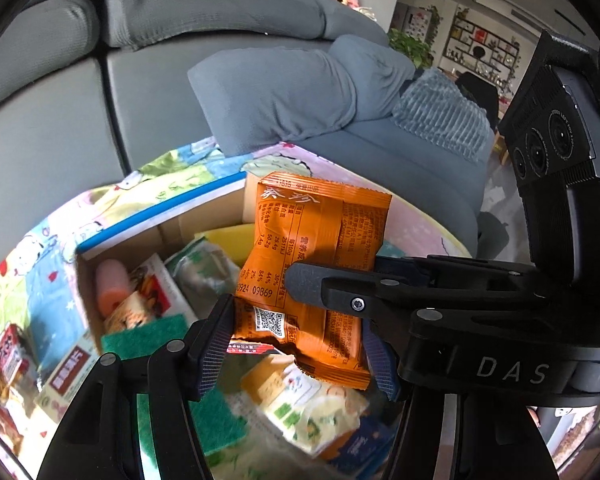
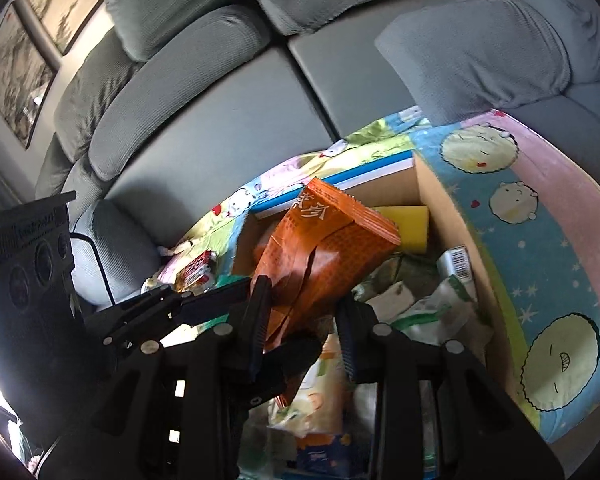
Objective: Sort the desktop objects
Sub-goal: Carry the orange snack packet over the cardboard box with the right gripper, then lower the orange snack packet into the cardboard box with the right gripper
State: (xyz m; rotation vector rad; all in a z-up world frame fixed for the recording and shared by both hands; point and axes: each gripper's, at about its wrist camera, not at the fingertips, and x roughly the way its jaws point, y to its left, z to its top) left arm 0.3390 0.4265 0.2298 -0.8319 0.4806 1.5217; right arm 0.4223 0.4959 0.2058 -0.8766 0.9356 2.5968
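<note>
while it hung above the open cardboard box point(image 1: 167, 232), the orange snack packet point(image 1: 316, 276) was held by both tools at once. the left gripper point(image 1: 300, 348) had its two pads pressed against the packet's lower side edges, closed on it. the right gripper point(image 1: 300, 280) entered the left wrist view from the right, level and crosswise, one finger lying over the packet's printed face; in the right wrist view its fingers point(image 2: 259, 320) straddled the packet's point(image 2: 320, 256) lower part, the left pad touching the wrapper, though whether both pads pinched it could not be told. under the packet the box held a yellow sponge point(image 1: 223, 236), a green scouring pad point(image 1: 143, 336), a pink cylinder point(image 1: 111, 288) and several printed pouches. the box stood on a cartoon-print cloth point(image 2: 540, 216) in pink, blue and green. beyond lay a grey sofa point(image 1: 187, 12) with a blue-grey cushion point(image 1: 283, 92); framed pictures point(image 2: 23, 60) hung on the wall at left.
</note>
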